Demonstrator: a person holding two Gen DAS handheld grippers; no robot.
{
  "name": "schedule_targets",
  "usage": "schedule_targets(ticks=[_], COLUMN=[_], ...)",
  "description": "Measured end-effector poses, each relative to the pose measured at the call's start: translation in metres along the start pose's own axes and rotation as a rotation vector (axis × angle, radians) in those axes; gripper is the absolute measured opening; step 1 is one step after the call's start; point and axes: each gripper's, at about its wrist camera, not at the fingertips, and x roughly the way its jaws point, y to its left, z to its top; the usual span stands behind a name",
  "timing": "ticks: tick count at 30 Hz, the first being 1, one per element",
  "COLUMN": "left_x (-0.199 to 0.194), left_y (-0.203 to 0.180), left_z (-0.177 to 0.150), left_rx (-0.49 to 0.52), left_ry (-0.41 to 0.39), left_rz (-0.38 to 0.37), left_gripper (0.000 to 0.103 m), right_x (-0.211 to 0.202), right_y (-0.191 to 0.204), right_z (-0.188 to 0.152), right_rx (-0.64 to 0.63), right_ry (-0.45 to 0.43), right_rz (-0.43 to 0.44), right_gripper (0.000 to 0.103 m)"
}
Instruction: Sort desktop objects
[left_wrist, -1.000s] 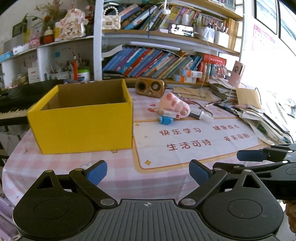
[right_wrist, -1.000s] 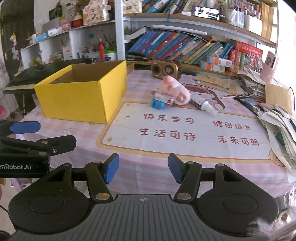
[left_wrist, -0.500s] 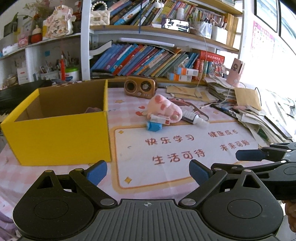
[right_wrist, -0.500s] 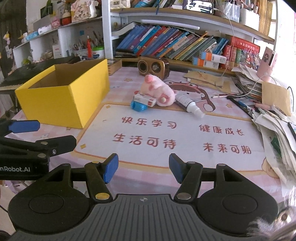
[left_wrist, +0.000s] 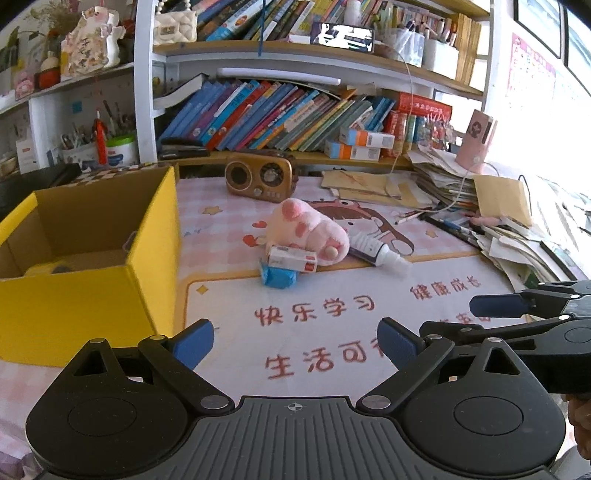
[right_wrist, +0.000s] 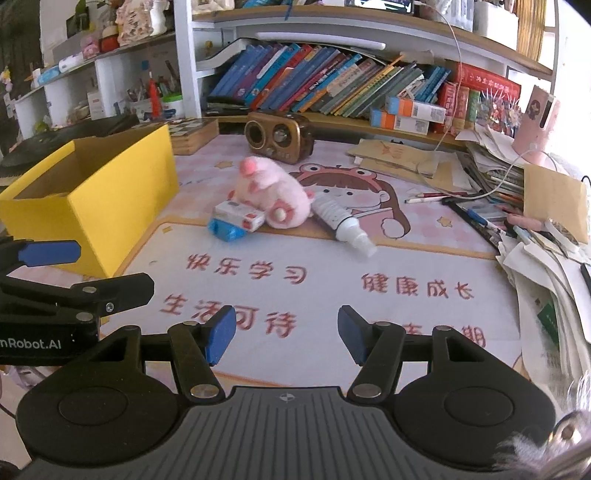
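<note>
A pink plush toy (left_wrist: 310, 230) (right_wrist: 271, 195) lies mid-table on the printed mat. A small white and red box (left_wrist: 292, 258) (right_wrist: 240, 215) leans against it, resting on a blue packet (left_wrist: 279, 277) (right_wrist: 225, 230). A white tube (left_wrist: 376, 253) (right_wrist: 341, 221) lies to the plush's right. The open yellow box (left_wrist: 92, 291) (right_wrist: 92, 195) stands at the left. My left gripper (left_wrist: 295, 345) is open and empty over the mat's near part. My right gripper (right_wrist: 286, 334) also stands open with nothing between its fingers, beside the left one.
A brown retro radio (left_wrist: 260, 179) (right_wrist: 279, 136) sits behind the plush. Piles of papers and pens (right_wrist: 535, 229) crowd the right edge. Leaning books (left_wrist: 277, 118) fill the shelf behind. A wooden checkered box (right_wrist: 192, 134) stands behind the yellow box.
Both grippers have moved forward and to the right over the table; the plush pile looks nearer and the yellow box has slid toward the left. Neither pair of jaws has changed.
</note>
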Motion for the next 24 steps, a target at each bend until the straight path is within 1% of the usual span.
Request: schedule_targets(ticks=[11, 18, 24], left_x=[0.029, 0.045, 0.064], left_y=[-0.015, -0.018, -0.022], left_z=[0.019, 0.031, 0.039], left_rx=[-0.043, -0.064, -0.065], left_ry=[0.006, -0.001, 0.012], left_rz=[0.061, 0.105, 0.133], left_gripper=[0.097, 0.097, 0.097], right_x=[0.03, 0.051, 0.073], right_y=[-0.05, -0.065, -0.077], right_z=[0.022, 0.035, 0.05], right_rx=[0.035, 0.022, 0.0], right_ry=[0.014, 0.022, 0.018], right_rz=[0.034, 0.07, 0.084], right_gripper=[0.061, 0.063, 0.064])
